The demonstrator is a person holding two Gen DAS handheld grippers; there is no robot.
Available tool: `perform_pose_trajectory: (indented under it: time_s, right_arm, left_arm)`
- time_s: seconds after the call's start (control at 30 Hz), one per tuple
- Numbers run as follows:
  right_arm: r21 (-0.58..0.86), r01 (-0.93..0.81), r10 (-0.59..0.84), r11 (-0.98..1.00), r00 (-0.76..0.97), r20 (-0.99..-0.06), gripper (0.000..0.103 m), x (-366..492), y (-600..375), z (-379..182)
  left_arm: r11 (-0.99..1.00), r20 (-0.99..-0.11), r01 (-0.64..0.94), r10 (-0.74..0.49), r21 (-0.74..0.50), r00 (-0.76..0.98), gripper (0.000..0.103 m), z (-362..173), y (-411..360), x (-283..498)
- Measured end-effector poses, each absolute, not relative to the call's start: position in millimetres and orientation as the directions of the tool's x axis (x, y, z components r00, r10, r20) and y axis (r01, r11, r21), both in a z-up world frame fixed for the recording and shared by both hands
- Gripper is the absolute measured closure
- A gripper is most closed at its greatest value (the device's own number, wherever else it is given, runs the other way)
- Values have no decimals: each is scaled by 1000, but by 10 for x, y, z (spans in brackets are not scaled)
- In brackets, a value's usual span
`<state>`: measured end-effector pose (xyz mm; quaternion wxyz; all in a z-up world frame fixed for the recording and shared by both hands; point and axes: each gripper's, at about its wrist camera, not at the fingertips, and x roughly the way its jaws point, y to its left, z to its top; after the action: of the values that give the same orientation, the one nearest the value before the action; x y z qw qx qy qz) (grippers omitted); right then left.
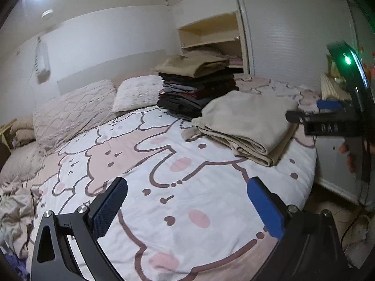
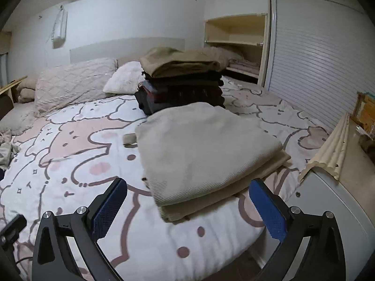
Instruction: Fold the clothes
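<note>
nearest, both tools hang over the bed with nothing between their pads. our left gripper [image 1: 187, 207] is spread wide above the cartoon-print duvet [image 1: 164, 187]; our right gripper [image 2: 188, 208] is spread just as wide, its jaws framing the near edge of the beige garment [image 2: 201, 149].

that garment lies folded into a flat, layered rectangle on the duvet near the bed's right side, its stacked edges facing us. it already lies as folding would leave it. a small loose tab [image 2: 129, 138] sticks out at its left.

handling, as we judge it: a soft ribbed knit, light, limp, not fragile, not slippery against rubbery pads. the layers will slide apart if pinched by the top ply alone, so a hold should take the whole thickness at the near folded edge, one gripper toward each corner, to keep the rectangle from sagging in the middle.

beyond it, a stack of folded clothes [image 2: 182, 86] stands just behind, dark pieces below and a tan one on top, slightly leaning. whether the beige piece is bound for that stack we cannot tell.

farther: crumpled fabric [image 1: 14, 215] at the bed's left edge, pillows [image 2: 75, 82] at the headboard, and an open closet shelf [image 2: 234, 42].
</note>
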<state>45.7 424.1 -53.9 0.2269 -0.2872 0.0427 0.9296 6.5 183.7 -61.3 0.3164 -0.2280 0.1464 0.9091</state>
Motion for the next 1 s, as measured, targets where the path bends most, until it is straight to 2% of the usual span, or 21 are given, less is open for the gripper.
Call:
perform_pose_trajectory:
  time_s: [0.2,0.37,1.0]
  right_arm:
    - [-75,-433,402,-898,-741,-538,0,555,3980,-485]
    - [-131,-418,420,-899,-739,-526,0,612,3758,-431]
    - [-133,-341,357,-931,-768,-532,0,741,3429,-354]
  left_arm:
    - [-802,-504,-596,499,41,-705,0,-527,1489,17]
    - [-823,-526,-566,459,51,-716,0,-541,1296,9]
    - [-875,-541,-483,418,-24,-730,0,-560,878,-22]
